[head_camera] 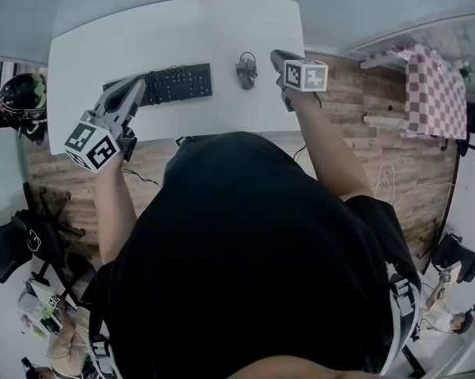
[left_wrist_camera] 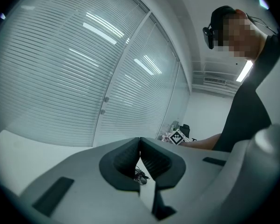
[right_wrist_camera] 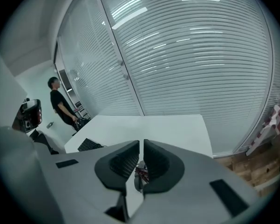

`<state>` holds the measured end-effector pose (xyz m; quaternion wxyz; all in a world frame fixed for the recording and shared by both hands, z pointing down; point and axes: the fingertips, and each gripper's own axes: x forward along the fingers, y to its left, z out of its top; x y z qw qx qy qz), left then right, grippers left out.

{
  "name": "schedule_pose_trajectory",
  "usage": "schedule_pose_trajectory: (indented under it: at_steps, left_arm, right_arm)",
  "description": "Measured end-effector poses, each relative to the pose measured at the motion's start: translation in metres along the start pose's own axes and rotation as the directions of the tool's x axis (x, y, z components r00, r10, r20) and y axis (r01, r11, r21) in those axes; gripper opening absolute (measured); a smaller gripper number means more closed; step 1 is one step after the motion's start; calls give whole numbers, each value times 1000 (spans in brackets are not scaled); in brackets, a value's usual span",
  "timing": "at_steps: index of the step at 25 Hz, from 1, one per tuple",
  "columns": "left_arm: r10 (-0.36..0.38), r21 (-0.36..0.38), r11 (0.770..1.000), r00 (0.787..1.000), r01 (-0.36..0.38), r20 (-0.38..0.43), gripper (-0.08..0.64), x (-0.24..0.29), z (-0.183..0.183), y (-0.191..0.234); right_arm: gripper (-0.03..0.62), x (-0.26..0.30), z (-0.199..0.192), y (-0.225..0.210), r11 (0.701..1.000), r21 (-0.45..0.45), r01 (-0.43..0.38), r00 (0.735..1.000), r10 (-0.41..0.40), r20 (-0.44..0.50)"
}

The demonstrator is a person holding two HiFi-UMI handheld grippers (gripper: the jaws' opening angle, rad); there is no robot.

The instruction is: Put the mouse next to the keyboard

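- Above the near part of the white table [head_camera: 142, 30], both grippers are held forward on bent arms. The left gripper [head_camera: 136, 87] is seen across the left end of the keyboard [head_camera: 174, 84]. The right gripper [head_camera: 277, 54] is tipped downward, just right of the mouse [head_camera: 246, 73] and apart from it.
- The left gripper's jaws are closed with the tips meeting, and nothing is held.
- The right gripper's jaws are drawn together to a thin slit, and nothing is gripped.
- The mouse is set on the table to the right of the keyboard, with a strip of bare top between them and its cable looped behind it.
- Bare table top is left beyond the keyboard and mouse as far as the far edge. The table's right edge is met under the right gripper, with wooden floor [head_camera: 356, 125] past it. A checked cloth [head_camera: 435, 93] is seen well apart at the right.
- The table's near edge is partly covered by the person's black shirt [head_camera: 245, 243]. In both gripper views the mouse is shown only as a sliver below the closed jaws. In the right gripper view the keyboard is cut off by the gripper's body.
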<state>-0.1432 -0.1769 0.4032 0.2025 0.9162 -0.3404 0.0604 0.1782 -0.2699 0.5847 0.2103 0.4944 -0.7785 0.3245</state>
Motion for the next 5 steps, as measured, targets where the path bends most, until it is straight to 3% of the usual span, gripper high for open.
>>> schedule_pose_trajectory:
  at_steps: [5]
  left_arm:
    - [4,-1,1000,1000,-4,10,23,4,-2,-13]
  right_arm:
    - [58,-16,13,4,999,-25,-27,999,28,33]
